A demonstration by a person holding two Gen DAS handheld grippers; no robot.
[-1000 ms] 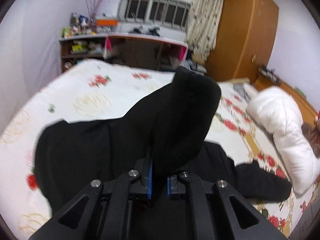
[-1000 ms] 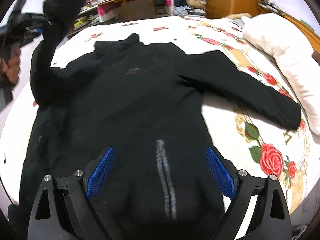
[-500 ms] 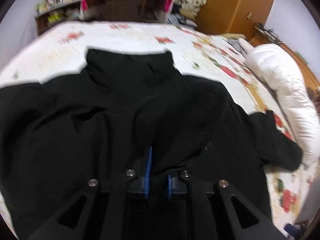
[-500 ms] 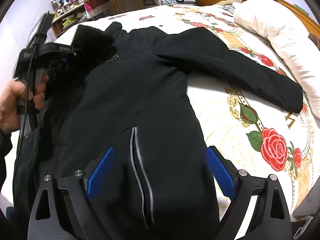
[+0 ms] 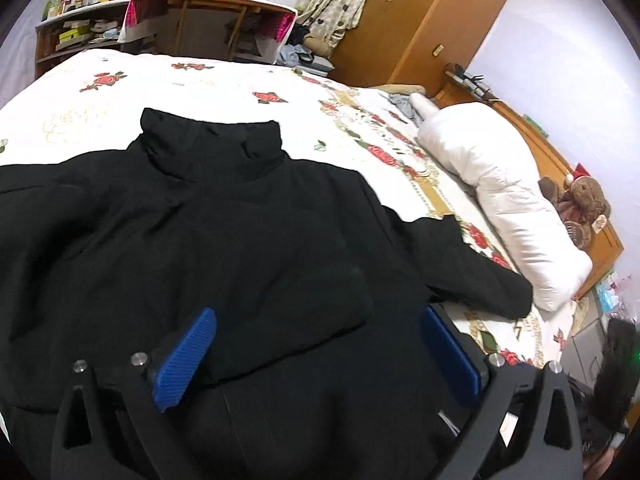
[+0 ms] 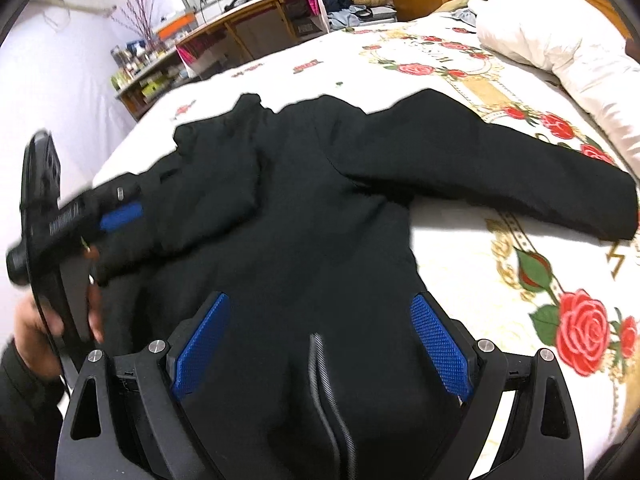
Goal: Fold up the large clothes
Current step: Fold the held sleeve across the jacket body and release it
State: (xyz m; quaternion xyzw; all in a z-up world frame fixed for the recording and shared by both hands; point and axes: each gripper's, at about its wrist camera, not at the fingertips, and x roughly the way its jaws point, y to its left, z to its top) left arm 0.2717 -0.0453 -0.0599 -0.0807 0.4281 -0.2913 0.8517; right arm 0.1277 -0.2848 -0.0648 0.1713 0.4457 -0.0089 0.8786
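Observation:
A large black jacket (image 5: 224, 240) lies face up on the bed, collar (image 5: 208, 136) toward the far side. One sleeve is folded across its chest, with the cuff (image 5: 320, 308) lying loose between the jaws of my left gripper (image 5: 316, 344). Those jaws are opening wide and the pads (image 5: 186, 364) do not press on the cloth. In the right wrist view the other sleeve (image 6: 520, 176) stretches out to the right. My right gripper (image 6: 320, 340) hangs open over the lower front beside the zipper (image 6: 328, 392). A hand (image 6: 40, 328) holds the left gripper at the left.
The rose-print bedsheet (image 5: 240, 88) spreads around the jacket. A white rolled duvet (image 5: 500, 208) and a teddy bear (image 5: 580, 204) lie along the right side. A wooden wardrobe (image 5: 420, 20) and a cluttered desk (image 5: 208, 20) stand beyond the bed.
My left gripper came down with the sleeve, laid it across the jacket's chest and opened, letting go. The right gripper shifted a little and stayed open.

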